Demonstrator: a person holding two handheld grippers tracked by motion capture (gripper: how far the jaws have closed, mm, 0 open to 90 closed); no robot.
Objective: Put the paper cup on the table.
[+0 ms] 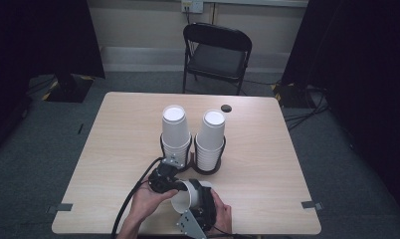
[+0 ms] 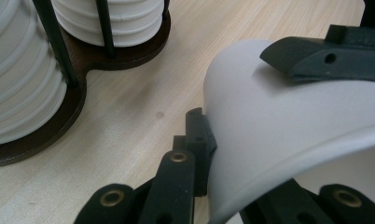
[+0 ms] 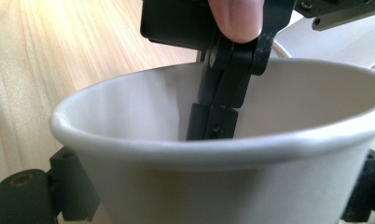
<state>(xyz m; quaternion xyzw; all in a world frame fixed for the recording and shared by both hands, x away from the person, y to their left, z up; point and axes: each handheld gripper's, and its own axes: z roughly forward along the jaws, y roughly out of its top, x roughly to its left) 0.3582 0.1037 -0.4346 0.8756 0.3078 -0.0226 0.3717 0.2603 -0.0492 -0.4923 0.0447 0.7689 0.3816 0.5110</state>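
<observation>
Cup (image 3: pixel 223 154) base — cut off below

light wood table (image 1: pixel 113 144) with dark cup rack (image 1: pixel 208 170)

One wooden table (image 1: pixel 113 149). Near its middle stands one dark cup holder (image 1: pixel 208 170), and in it two stacks of white paper cups (image 1: pixel 175 130) (image 1: pixel 210 139). One loose white cup (image 1: pixel 184 199) lies just nearer than the holder. Two grippers (image 1: pixel 174 184) (image 1: pixel 200 206). One black folding chair (image 1: pixel 215 55) stands beyond the holder.
</observation>
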